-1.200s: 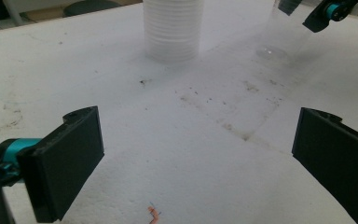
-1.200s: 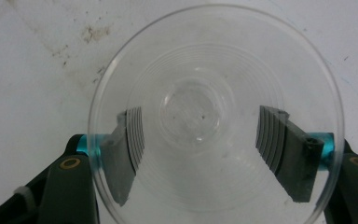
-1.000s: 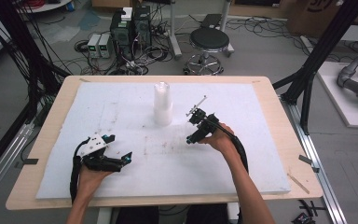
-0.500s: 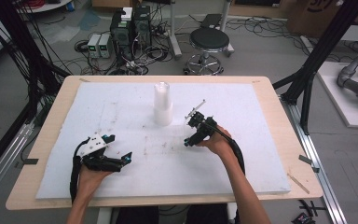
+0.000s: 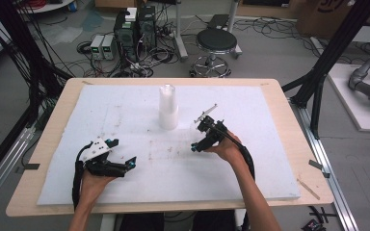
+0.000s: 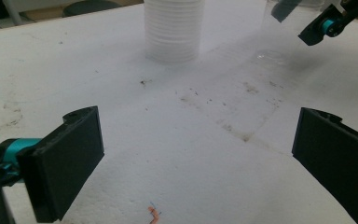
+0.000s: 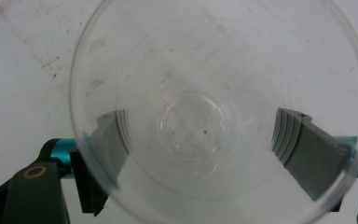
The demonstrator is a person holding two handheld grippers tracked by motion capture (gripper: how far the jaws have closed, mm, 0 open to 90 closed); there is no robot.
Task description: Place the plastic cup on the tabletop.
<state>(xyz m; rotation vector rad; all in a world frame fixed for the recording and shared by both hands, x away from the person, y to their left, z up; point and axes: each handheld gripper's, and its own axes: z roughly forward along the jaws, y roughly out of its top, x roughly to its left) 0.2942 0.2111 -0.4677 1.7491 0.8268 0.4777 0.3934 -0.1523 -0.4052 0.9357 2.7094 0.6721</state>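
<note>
My right gripper, mid-frame, has just been opening around the clear cup; withdrawing carelessly could topple it.

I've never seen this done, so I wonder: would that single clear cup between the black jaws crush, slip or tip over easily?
The clear cup looks thin-walled, with the table visible through it, so it is probably light and would flex or crack under a hard squeeze. Its smooth, glossy wall may be slippery. Standing alone beside the stack of cups, it would likely tip at a sideways nudge.
</note>
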